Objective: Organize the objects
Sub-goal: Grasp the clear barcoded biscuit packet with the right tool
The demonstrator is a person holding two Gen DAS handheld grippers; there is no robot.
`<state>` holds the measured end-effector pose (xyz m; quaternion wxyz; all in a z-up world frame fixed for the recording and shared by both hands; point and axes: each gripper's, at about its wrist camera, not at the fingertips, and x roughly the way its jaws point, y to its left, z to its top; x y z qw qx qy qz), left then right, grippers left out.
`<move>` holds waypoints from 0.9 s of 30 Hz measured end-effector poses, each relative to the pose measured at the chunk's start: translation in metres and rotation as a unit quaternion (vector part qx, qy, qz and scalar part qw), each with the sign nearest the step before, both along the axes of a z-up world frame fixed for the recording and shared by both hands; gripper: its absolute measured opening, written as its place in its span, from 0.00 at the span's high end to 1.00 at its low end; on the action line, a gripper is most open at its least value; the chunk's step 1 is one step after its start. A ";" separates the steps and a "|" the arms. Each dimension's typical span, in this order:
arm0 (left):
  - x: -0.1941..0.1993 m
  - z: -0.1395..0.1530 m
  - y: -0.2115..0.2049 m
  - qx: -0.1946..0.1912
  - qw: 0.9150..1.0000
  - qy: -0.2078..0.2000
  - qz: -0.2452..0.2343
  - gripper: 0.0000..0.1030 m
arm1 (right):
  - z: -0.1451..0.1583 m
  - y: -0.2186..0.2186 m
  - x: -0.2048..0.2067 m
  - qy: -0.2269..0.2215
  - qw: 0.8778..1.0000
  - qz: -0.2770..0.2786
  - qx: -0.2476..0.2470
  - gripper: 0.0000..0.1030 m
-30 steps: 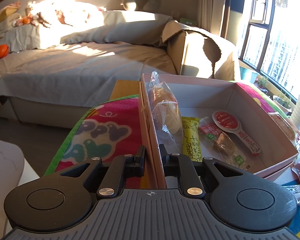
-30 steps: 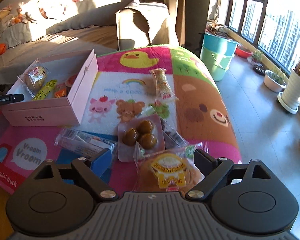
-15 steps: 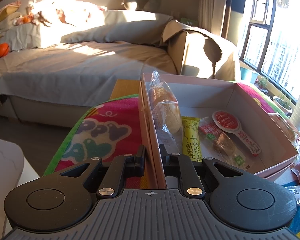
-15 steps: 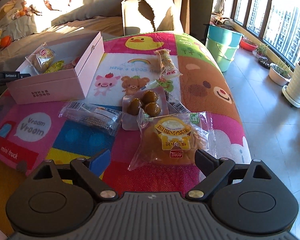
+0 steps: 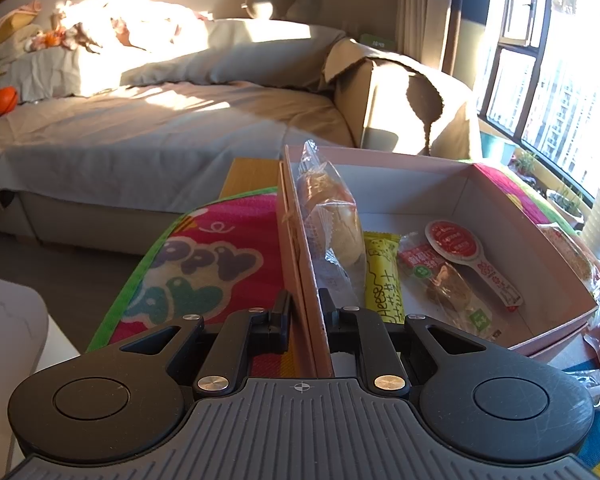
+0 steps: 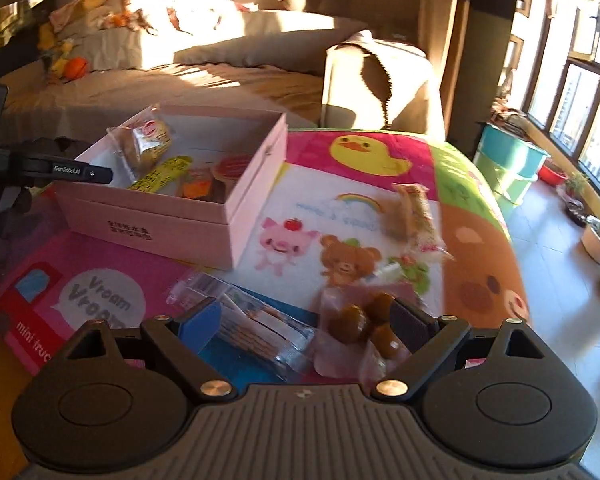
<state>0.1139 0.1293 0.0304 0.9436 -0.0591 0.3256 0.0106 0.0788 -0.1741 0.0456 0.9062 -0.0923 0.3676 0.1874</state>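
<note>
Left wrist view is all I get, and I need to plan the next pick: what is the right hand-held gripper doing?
Observer: The right hand-held gripper is open, poised above a clear biscuit packet.
Operator: Is anything else between its fingers?
Observer: A pouch of brown chestnuts lies by the right finger, not gripped.
Operator: Any other snack outside the pink box?
Observer: Yes, a long snack packet lies on the mat beside the rainbow print.
</note>
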 end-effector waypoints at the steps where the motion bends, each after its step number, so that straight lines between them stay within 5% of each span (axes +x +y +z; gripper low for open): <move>1: 0.000 0.000 0.000 0.001 1.000 0.000 0.000 0.85 | -0.005 0.004 0.009 0.015 1.000 0.011 0.008 0.11; 6: 0.000 -0.001 0.000 0.001 1.000 0.000 0.000 0.85 | -0.023 0.018 0.013 0.077 0.996 0.028 0.033 0.11; 10: 0.000 -0.002 0.002 0.001 1.000 -0.001 0.001 0.85 | -0.013 0.026 -0.027 0.103 0.986 0.107 0.077 0.10; 12: 0.000 -0.002 0.002 0.001 1.000 -0.001 0.000 0.85 | -0.006 0.031 -0.040 0.089 0.986 0.121 0.076 0.10; 16: 0.000 -0.003 0.001 0.001 1.000 -0.001 0.000 0.85 | -0.004 0.047 -0.040 0.011 0.995 0.103 -0.005 0.10; 20: -0.001 -0.003 0.001 0.002 1.000 -0.001 0.001 0.85 | -0.020 0.052 -0.009 0.012 0.995 0.094 -0.034 0.10; 24: -0.002 -0.003 0.001 0.001 1.000 -0.002 -0.002 0.85 | -0.030 0.045 0.006 0.062 0.995 0.078 -0.006 0.20; 27: -0.002 -0.003 0.001 0.001 1.000 -0.002 -0.002 0.85 | -0.024 0.049 -0.010 0.076 0.992 0.101 -0.010 0.39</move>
